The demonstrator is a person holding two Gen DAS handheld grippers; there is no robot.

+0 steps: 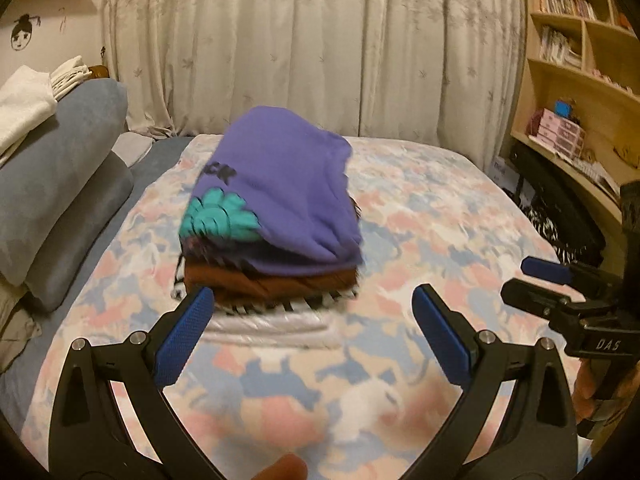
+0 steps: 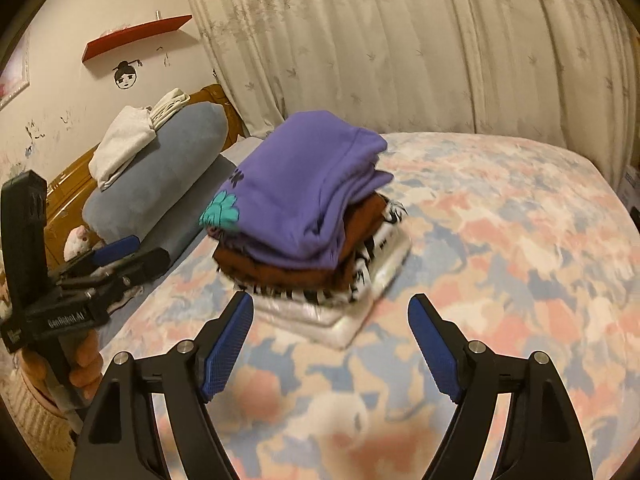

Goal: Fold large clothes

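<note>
A stack of folded clothes sits on the bed. On top is a purple garment (image 1: 288, 184) with a teal print; it also shows in the right wrist view (image 2: 304, 184). Under it lie a brown garment (image 1: 280, 282), a black-and-white striped one (image 2: 360, 276) and a white one (image 1: 272, 326). My left gripper (image 1: 312, 300) is open and empty, just in front of the stack. My right gripper (image 2: 330, 306) is open and empty, also in front of the stack. Each gripper appears at the edge of the other's view.
The bed has a pink, blue and white patterned cover (image 1: 420, 208). Grey-blue cushions (image 1: 60, 168) with white folded cloth (image 1: 20, 108) lie at the left. A curtain (image 1: 312, 40) hangs behind. A bookshelf (image 1: 580, 80) stands at the right.
</note>
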